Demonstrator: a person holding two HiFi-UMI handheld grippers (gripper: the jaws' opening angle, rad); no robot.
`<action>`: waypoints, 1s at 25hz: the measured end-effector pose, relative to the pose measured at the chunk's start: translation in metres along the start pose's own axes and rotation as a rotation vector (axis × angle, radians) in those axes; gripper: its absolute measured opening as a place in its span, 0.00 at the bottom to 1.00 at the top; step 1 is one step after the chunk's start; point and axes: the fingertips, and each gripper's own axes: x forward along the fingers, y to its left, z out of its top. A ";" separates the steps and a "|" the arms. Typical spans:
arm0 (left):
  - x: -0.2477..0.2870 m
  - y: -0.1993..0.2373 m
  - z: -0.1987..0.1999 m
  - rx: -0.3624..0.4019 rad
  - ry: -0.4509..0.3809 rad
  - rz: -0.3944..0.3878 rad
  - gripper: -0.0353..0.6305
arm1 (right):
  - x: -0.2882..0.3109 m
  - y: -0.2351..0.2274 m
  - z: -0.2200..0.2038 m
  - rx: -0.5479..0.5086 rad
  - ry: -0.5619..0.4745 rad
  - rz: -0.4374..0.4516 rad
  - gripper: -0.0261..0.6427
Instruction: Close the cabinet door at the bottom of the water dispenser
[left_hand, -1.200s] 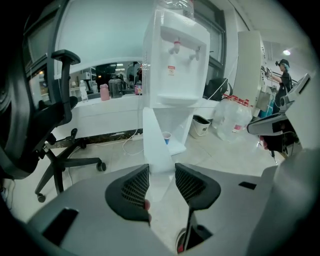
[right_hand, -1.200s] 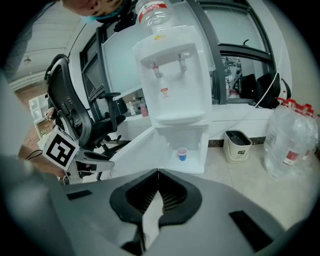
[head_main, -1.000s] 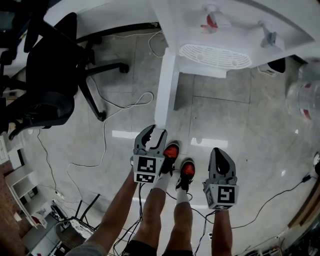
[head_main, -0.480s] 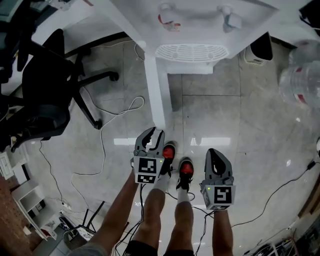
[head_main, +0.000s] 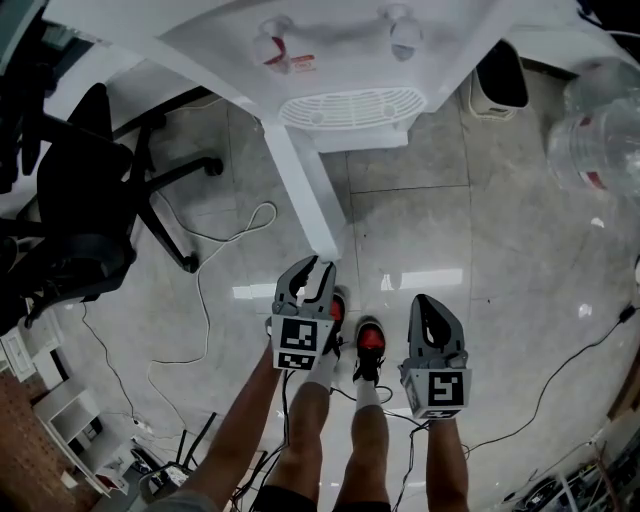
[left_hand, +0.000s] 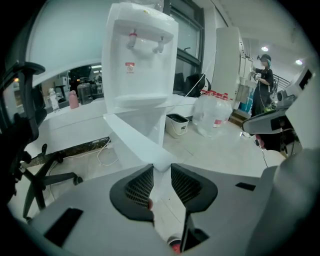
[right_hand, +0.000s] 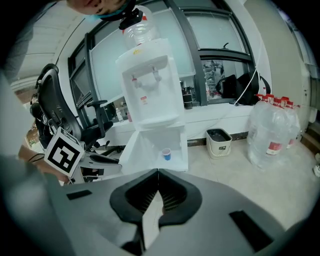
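One cabinet door (head_main: 305, 195) stands open below the single water dispenser (head_main: 340, 60), its long edge running away ahead of the left gripper (head_main: 312, 265), the nearer of two; its jaws are closing on nothing, the door's end probably just beyond them. Right gripper (head_main: 424, 300) jaws meet, empty

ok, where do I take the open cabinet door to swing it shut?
Probably at the free edge of the cabinet door, farthest from the hinge, coming from its outer face on the person's left. It stands wide open, edge-on toward the person. The left gripper, jaws closing with nothing between them, points at that edge.
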 end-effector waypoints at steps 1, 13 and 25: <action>0.002 -0.003 0.002 0.003 -0.002 -0.006 0.24 | 0.001 -0.002 0.002 0.000 -0.003 -0.005 0.07; 0.036 -0.039 0.036 0.079 -0.012 -0.069 0.23 | 0.006 -0.036 0.012 0.046 -0.032 -0.061 0.07; 0.071 -0.063 0.073 0.134 -0.047 -0.107 0.22 | 0.011 -0.067 0.027 0.092 -0.106 -0.112 0.07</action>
